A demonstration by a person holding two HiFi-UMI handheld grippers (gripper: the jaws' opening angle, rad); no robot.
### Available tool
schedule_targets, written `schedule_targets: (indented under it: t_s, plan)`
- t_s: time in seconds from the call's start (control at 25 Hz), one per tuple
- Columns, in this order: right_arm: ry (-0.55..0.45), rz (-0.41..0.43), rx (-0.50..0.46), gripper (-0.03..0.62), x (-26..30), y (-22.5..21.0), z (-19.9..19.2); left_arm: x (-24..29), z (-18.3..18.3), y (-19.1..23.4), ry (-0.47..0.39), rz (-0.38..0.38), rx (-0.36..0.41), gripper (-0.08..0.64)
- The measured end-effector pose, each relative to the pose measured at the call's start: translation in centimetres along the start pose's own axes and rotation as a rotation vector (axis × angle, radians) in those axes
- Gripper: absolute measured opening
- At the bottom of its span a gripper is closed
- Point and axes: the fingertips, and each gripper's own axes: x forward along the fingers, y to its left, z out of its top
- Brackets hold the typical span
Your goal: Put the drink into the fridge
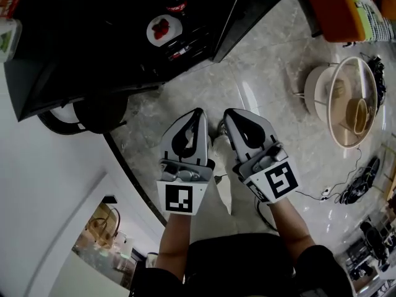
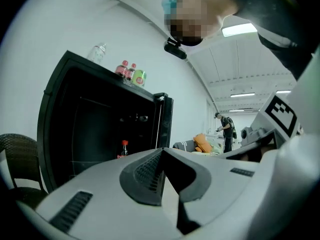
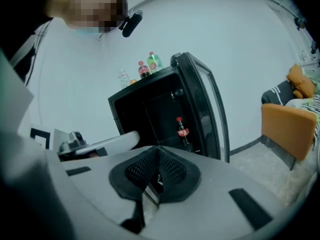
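Observation:
The drink, a cola bottle (image 2: 123,149) with a red cap, stands on a shelf inside the black fridge (image 2: 100,129). It also shows in the right gripper view as the cola bottle (image 3: 182,130) and in the head view as the cola bottle (image 1: 175,2). The fridge door (image 3: 205,104) hangs open to the right. My left gripper (image 1: 199,112) and right gripper (image 1: 229,112) are side by side over the floor, short of the fridge, both shut and empty. The left gripper's tips (image 2: 162,152) and the right gripper's tips (image 3: 157,149) point toward the fridge opening.
Several bottles (image 3: 149,65) stand on top of the fridge. A dark wicker chair (image 2: 15,154) is left of it. An orange seat (image 1: 337,5), a round white table (image 1: 349,101) and floor cables (image 1: 359,184) lie to the right. A person (image 2: 227,129) stands far off.

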Motion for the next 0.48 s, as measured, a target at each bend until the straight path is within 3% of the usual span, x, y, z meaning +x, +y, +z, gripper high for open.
schedule_targets:
  t_s: [0.48]
  plan:
    - [-0.122,0.005,-0.081,0.014,-3.4,1.8,10.8,-1.5,10.7,-0.9,-0.094,0.029,0.057,0.009]
